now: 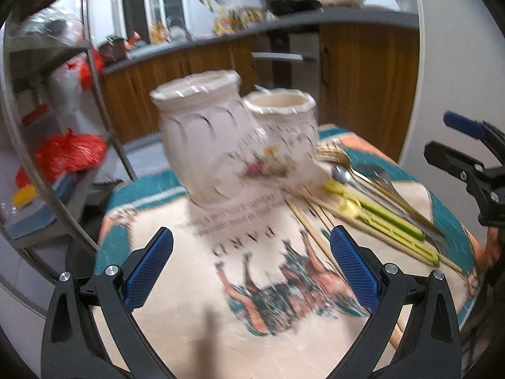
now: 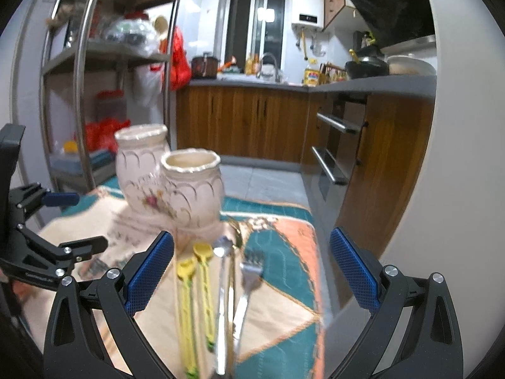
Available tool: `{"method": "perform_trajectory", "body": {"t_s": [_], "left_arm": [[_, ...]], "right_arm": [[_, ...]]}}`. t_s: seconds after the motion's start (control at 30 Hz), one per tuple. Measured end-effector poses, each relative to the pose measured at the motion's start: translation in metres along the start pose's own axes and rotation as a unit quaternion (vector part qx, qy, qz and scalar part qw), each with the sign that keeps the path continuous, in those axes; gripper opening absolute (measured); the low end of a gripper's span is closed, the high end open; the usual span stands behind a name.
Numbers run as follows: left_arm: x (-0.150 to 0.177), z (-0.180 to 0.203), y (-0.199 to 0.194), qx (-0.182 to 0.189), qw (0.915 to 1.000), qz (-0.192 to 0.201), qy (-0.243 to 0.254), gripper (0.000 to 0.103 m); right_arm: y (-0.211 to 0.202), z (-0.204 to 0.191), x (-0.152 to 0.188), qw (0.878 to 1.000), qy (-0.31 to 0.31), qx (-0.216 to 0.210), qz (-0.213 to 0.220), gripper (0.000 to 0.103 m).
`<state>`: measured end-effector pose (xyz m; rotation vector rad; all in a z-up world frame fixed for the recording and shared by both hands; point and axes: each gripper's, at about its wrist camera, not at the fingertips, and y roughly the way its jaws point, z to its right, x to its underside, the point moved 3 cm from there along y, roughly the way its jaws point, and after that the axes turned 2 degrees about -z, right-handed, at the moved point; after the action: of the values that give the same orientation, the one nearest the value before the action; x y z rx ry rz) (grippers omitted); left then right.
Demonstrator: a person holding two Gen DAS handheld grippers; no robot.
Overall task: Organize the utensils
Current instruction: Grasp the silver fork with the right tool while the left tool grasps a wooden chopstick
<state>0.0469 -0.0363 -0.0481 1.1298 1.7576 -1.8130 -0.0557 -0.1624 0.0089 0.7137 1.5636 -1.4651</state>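
My left gripper (image 1: 251, 271) and right gripper (image 2: 251, 271) both hover wide open, holding nothing. Under the right one lie yellow spoons (image 2: 202, 271), a fork (image 2: 249, 279) and chopsticks (image 1: 318, 221), beside the double ceramic holder (image 2: 170, 177) on the printed cloth (image 1: 195, 300).

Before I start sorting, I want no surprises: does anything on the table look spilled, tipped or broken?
Nothing stands out. The double ceramic holder stands upright and looks whole, though blurred. The utensils lie loose on the cloth beside it, unsorted but not spilled. Both grippers are open and empty.
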Motion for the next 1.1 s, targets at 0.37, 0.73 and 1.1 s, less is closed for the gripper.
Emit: {"method": "perform_trajectory", "body": {"t_s": [0.37, 0.73, 1.1], "left_arm": [[0.003, 0.034, 0.023, 0.013, 0.9959, -0.084, 0.033, 0.084], [0.011, 0.042, 0.036, 0.021, 0.9920, -0.120, 0.033, 0.059], [0.010, 0.036, 0.035, 0.030, 0.9893, -0.132, 0.055, 0.034]], "right_arm": [[0.036, 0.018, 0.023, 0.993, 0.030, -0.006, -0.111, 0.098], [0.060, 0.020, 0.025, 0.985, 0.053, -0.035, -0.163, 0.057], [0.077, 0.016, 0.037, 0.973, 0.072, -0.069, -0.207, 0.032]]}}
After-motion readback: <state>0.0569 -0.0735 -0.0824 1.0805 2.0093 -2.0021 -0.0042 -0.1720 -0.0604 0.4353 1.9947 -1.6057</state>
